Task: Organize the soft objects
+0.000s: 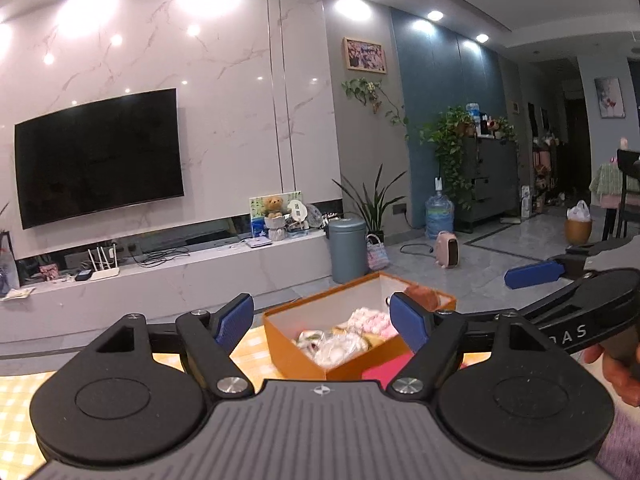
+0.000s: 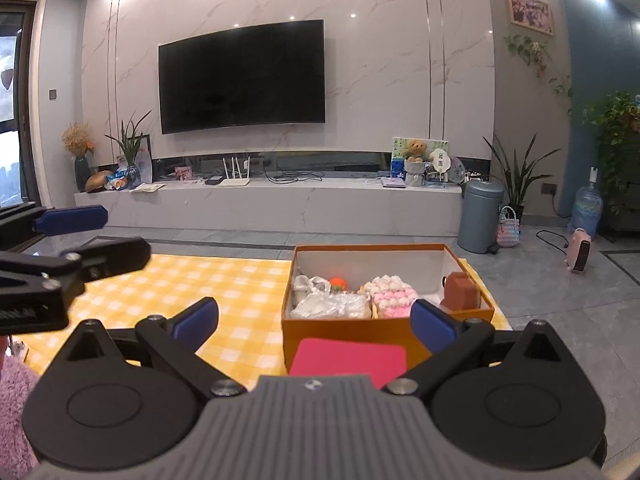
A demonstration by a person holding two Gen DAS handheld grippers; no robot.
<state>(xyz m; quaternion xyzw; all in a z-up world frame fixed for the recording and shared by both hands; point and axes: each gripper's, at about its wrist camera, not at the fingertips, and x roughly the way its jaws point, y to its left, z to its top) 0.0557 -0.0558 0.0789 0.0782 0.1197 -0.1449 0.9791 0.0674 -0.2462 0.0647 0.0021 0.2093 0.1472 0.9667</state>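
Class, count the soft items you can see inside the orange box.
4: white bundle front left, orange ball behind it, pink-and-cream knit in the middle, brown item right. Others may lie hidden underneath.

An open orange box [image 2: 384, 330] is sitting right of centre in the right wrist frame, holding a white crinkled bundle [image 2: 328, 304], an orange ball [image 2: 338, 283], a pink-and-cream knitted piece [image 2: 394, 294] and a brown soft item [image 2: 460, 290]. A pink flat pad [image 2: 348, 356] is lying just below it.
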